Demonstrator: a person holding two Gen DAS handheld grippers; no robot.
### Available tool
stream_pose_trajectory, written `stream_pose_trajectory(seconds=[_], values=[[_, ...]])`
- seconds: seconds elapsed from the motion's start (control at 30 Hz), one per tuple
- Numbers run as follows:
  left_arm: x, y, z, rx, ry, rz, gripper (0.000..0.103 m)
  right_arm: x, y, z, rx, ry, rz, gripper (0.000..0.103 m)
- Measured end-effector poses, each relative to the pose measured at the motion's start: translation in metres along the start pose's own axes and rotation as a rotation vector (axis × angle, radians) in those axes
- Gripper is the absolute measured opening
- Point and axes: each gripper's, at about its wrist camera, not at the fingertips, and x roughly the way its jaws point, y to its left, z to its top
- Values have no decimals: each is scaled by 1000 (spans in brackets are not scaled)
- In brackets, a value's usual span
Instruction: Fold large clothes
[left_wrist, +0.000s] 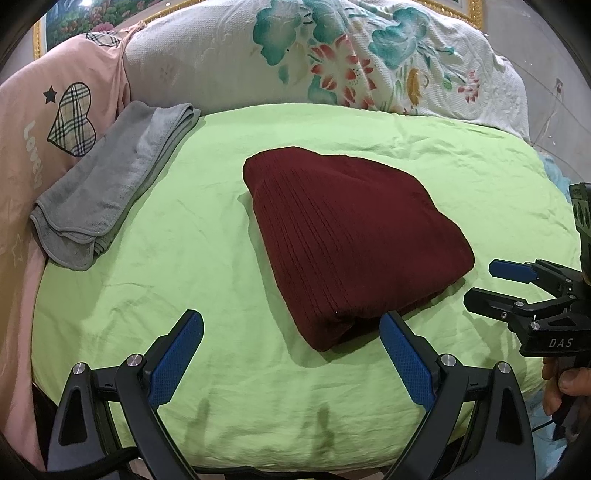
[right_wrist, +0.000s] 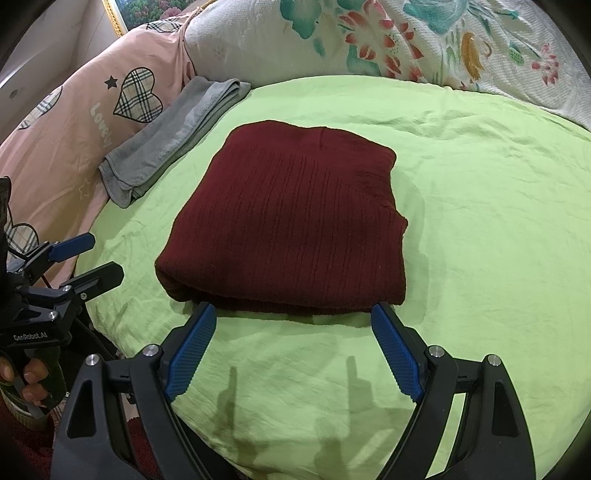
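Note:
A dark red ribbed knit garment (left_wrist: 347, 236) lies folded into a thick rectangle on the green sheet (left_wrist: 184, 266); it also shows in the right wrist view (right_wrist: 291, 218). My left gripper (left_wrist: 291, 325) is open and empty, its jaws wide, just in front of the garment's near left corner. My right gripper (right_wrist: 293, 314) is open and empty, its fingertips (right_wrist: 380, 317) right at the garment's near edge. The right gripper also shows in the left wrist view (left_wrist: 480, 284), and the left gripper shows in the right wrist view (right_wrist: 99, 254).
A folded grey towel (left_wrist: 107, 192) lies at the left of the sheet. A pink bedcover with plaid hearts (left_wrist: 55, 122) lies along the left. A white floral quilt (left_wrist: 332, 62) is piled behind. The sheet's front edge drops off near me.

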Motion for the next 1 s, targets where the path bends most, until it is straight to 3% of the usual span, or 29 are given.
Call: stream_pose_trajectory(seconds=[1.0], values=[[2,-1,-2,-2,9,-7,97,0,0,-1,0,0,-1,86]])
